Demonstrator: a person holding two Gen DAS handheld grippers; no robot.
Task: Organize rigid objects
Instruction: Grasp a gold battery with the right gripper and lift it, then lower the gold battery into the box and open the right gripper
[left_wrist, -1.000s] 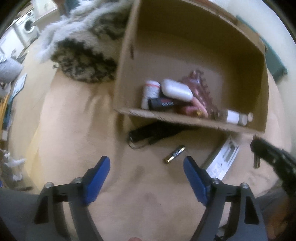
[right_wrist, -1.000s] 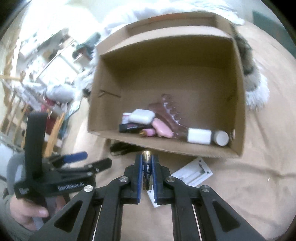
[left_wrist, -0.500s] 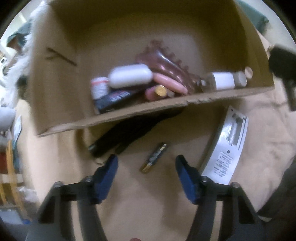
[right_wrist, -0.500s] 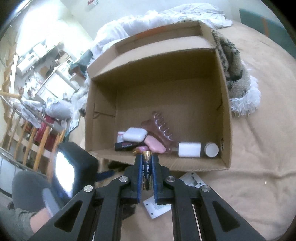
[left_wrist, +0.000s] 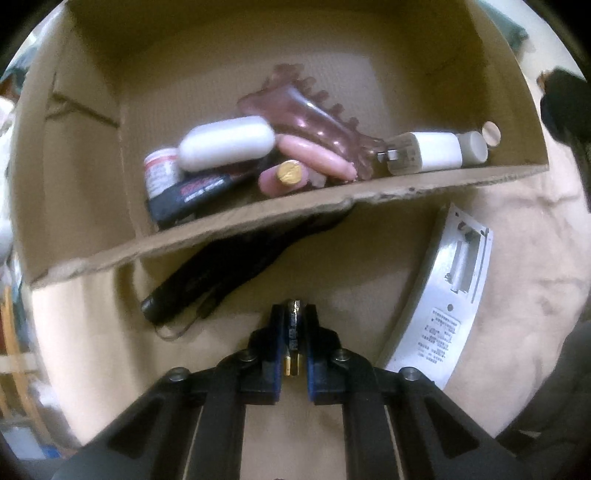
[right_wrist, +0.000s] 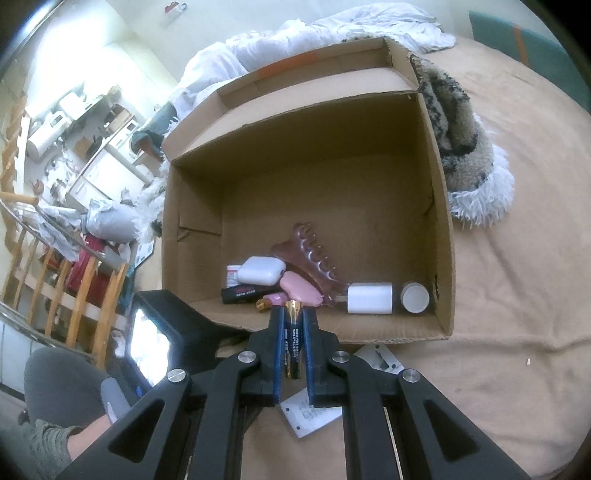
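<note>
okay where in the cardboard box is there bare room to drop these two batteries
The cardboard box floor is bare across its far half, behind the pink comb, and in the left corner. The near wall is crowded, from the white case to the white charger.

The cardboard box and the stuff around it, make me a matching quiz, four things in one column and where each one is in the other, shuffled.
Things:
1. white earbud case
2. white charger plug
3. black pouch
4. battery

Places:
A. on the bedcover, partly under the cardboard box front wall
B. clamped in the left hand-held gripper
C. in the box, atop the left pile
D. in the box, near the right corner

Pairs: 1-C, 2-D, 3-A, 4-B
</note>
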